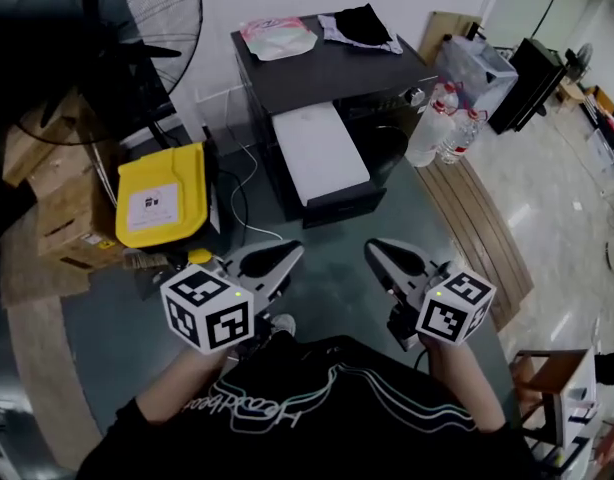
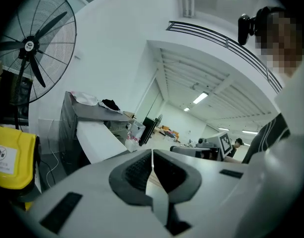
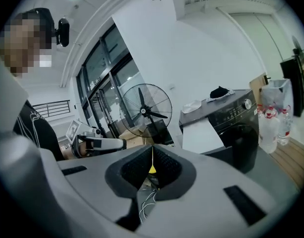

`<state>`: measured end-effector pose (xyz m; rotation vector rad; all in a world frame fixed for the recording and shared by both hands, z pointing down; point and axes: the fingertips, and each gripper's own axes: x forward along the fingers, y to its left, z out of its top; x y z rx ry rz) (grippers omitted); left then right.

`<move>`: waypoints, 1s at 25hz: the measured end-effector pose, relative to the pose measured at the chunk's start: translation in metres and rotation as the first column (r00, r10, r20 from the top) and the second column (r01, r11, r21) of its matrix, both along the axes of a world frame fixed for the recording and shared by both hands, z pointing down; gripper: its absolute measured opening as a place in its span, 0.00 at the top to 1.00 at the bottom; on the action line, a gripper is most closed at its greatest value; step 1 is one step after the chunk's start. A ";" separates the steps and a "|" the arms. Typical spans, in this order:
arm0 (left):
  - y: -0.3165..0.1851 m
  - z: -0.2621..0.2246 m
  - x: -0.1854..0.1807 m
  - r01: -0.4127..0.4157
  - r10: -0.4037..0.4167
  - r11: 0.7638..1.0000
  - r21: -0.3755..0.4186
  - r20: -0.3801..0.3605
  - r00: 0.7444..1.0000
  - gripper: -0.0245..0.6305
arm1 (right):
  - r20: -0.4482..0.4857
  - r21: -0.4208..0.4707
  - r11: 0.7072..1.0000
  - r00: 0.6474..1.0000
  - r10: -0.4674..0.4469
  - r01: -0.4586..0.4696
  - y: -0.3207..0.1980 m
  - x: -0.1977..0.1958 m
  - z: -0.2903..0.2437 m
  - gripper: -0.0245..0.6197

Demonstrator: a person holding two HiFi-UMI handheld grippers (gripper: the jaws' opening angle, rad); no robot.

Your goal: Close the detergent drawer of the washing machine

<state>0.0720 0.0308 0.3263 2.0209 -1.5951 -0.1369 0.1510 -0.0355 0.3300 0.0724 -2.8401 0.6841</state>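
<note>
The dark washing machine [image 1: 332, 68] stands ahead of me against the white wall. Its white detergent drawer [image 1: 320, 153] is pulled far out toward me. The same drawer [image 2: 95, 135] juts from the machine [image 2: 70, 125] at the left of the left gripper view, and the drawer [image 3: 204, 133] and machine [image 3: 236, 115] are right of centre in the right gripper view. My left gripper [image 1: 287, 256] [image 2: 152, 155] and right gripper [image 1: 379, 253] [image 3: 152, 155] are held close to my body, well short of the drawer. Both are shut on nothing.
A yellow container [image 1: 162, 193] and cardboard boxes [image 1: 57, 198] sit left of the machine, under a standing fan [image 1: 107, 38]. Water bottles [image 1: 442, 118] and a clear plastic box [image 1: 477, 68] stand at its right. Cloths [image 1: 362, 23] lie on top. A wooden shelf [image 1: 562, 398] is at lower right.
</note>
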 end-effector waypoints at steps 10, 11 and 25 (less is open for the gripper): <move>-0.039 0.048 -0.084 -0.018 0.015 0.997 -0.069 -0.038 0.999 0.92 | -0.170 -0.002 0.989 0.974 0.148 -0.150 -0.057 -0.050 0.075 0.92; -0.041 0.053 -0.091 -0.021 0.018 0.997 -0.076 -0.038 0.999 0.92 | -0.187 0.002 0.987 0.970 0.158 -0.161 -0.059 -0.053 0.083 0.92; -0.059 0.107 -0.143 -0.057 0.050 0.988 -0.142 -0.054 0.997 0.92 | -0.354 0.070 0.955 0.889 0.292 -0.286 -0.099 -0.078 0.173 0.92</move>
